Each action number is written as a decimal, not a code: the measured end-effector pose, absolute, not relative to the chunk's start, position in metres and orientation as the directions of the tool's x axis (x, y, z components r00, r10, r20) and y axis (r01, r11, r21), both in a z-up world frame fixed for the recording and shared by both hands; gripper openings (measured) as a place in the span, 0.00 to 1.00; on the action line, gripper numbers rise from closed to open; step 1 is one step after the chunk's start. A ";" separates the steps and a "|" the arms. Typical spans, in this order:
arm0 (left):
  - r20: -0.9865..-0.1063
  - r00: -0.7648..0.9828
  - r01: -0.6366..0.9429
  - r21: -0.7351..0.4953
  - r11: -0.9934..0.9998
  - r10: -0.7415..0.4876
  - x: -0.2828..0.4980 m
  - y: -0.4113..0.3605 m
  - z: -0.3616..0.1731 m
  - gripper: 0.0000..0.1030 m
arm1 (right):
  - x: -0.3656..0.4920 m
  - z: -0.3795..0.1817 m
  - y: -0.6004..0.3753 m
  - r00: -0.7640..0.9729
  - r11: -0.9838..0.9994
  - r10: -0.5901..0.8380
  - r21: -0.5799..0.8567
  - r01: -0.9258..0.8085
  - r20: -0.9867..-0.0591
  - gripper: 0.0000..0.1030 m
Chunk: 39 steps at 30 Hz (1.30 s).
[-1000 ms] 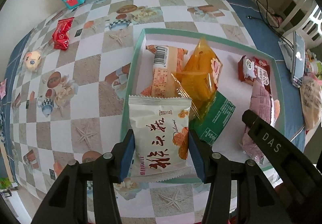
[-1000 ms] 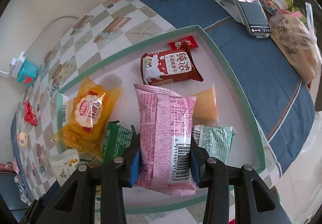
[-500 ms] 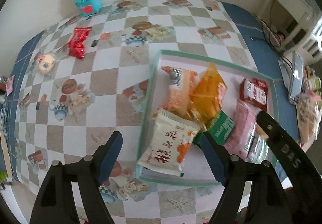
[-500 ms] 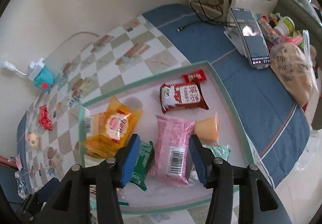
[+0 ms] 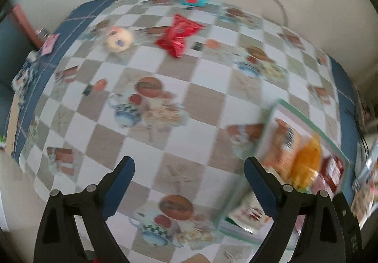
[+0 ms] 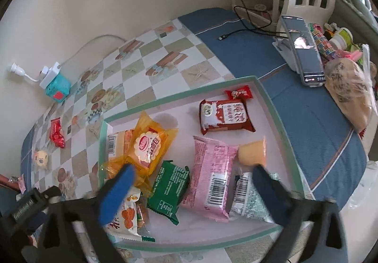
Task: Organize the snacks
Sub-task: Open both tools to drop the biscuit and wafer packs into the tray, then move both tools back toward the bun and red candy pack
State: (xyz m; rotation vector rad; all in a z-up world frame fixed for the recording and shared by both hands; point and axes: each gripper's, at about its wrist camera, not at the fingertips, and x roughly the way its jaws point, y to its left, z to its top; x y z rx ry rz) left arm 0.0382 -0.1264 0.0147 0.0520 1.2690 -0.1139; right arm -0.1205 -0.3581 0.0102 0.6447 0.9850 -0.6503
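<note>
Snacks: most lay in the tray [image 6: 274, 107], among them a pink pack [image 6: 210, 175], a green pack [image 6: 170, 189] and an orange pack [image 6: 148, 144].
Loose snacks: a red pack [image 5: 179, 35] and a round bun [image 5: 118, 38] sat near the table's [image 5: 200, 102] far edge.
Left gripper [image 5: 189, 182]: jaws wide apart, empty, over bare table beside the tray.
Right gripper [image 6: 191, 189]: jaws wide apart, empty, above the tray.

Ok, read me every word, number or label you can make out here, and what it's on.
"纯浓" (probably): big white characters on the dark red packet.
Pink packet: barcode digits and print too small to read.
Yellow packet: badge lettering too small to read.
Left wrist view: everything is too blurred to read.
</note>
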 end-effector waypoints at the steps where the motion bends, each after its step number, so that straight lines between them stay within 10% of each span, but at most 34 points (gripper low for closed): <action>1: -0.953 0.301 0.093 -0.008 0.996 -0.035 0.042 -0.120 0.014 0.91 | -0.119 0.009 -0.358 0.402 0.645 -0.192 0.194 0.739 -0.896 1.00; 39: -0.950 0.303 -0.238 0.004 0.971 0.078 0.111 0.049 0.009 0.91 | -0.021 0.006 -0.199 0.440 0.879 -0.050 0.169 0.446 -0.897 1.00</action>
